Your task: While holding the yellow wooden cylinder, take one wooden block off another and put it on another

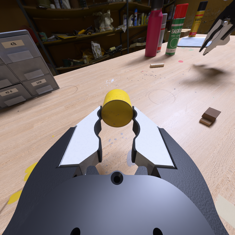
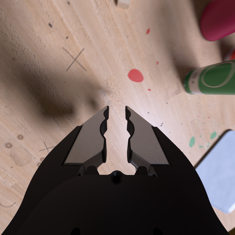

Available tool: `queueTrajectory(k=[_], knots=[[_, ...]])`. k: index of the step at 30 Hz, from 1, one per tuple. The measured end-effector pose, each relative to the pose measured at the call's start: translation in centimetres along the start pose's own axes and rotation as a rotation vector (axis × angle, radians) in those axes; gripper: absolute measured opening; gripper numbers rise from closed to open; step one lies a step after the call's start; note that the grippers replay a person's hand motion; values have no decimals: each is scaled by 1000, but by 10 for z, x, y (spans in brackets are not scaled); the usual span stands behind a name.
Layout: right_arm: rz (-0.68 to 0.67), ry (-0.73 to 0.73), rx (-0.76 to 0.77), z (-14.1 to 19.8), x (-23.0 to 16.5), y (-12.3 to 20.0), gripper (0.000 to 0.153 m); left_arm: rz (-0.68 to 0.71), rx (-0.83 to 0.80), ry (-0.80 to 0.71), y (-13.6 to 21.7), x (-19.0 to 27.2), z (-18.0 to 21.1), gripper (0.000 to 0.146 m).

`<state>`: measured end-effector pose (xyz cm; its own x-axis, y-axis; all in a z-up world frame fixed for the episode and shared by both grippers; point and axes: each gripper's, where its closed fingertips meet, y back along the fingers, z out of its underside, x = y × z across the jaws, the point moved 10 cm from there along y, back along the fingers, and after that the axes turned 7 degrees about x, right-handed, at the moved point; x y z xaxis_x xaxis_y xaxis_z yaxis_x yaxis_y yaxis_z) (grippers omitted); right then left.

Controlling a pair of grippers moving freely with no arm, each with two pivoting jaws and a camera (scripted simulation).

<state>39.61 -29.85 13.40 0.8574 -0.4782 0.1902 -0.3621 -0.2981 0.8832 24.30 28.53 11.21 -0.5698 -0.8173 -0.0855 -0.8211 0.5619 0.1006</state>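
Note:
My left gripper is shut on the yellow wooden cylinder and holds it end-on above the wooden table. A dark brown block lies on a lighter brown block at the right. A pale wooden block lies alone farther back; its edge also shows at the top of the right wrist view. My right gripper is open a little, empty, and points down at bare table. It also shows at the top right of the left wrist view, well above the blocks.
A grey drawer cabinet stands at the left. A pink bottle, a green spray can, a yellow can and a grey pad are at the back right. Shelves stand beyond the table edge.

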Motion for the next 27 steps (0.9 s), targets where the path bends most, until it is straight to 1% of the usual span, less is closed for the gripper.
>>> queueTrajectory(k=[1, 4, 10, 14, 16, 18, 19, 21, 27], knots=[[-38, 5, -22, 1, 0, -7, 24, -4, -3, -1, 0, 0, 0, 47], [-82, 25, -29, 1, 0, -18, 20, -13, -12, -5, -1, 0, 1, 47], [-110, 30, -79, 7, 3, -22, 17, -23, -40, -25, -4, 2, 2, 47], [-50, 38, -138, 5, 11, -16, 17, -21, -56, -30, -6, 2, 2, 47], [-2, 36, -97, -4, 18, -14, 18, -21, -64, -28, -7, 2, 3, 47], [41, -1, -10, -14, 26, -17, 19, -23, -67, -28, -7, 2, 3, 47], [48, -25, 30, -18, 29, -20, 19, -24, -68, -28, -7, 2, 3, 47], [52, -58, 61, -24, 35, -28, 19, -26, -66, -31, -7, 2, 3, 47], [-41, -139, 89, -25, 44, -45, 20, -28, -70, -33, -8, 2, 3, 47]])
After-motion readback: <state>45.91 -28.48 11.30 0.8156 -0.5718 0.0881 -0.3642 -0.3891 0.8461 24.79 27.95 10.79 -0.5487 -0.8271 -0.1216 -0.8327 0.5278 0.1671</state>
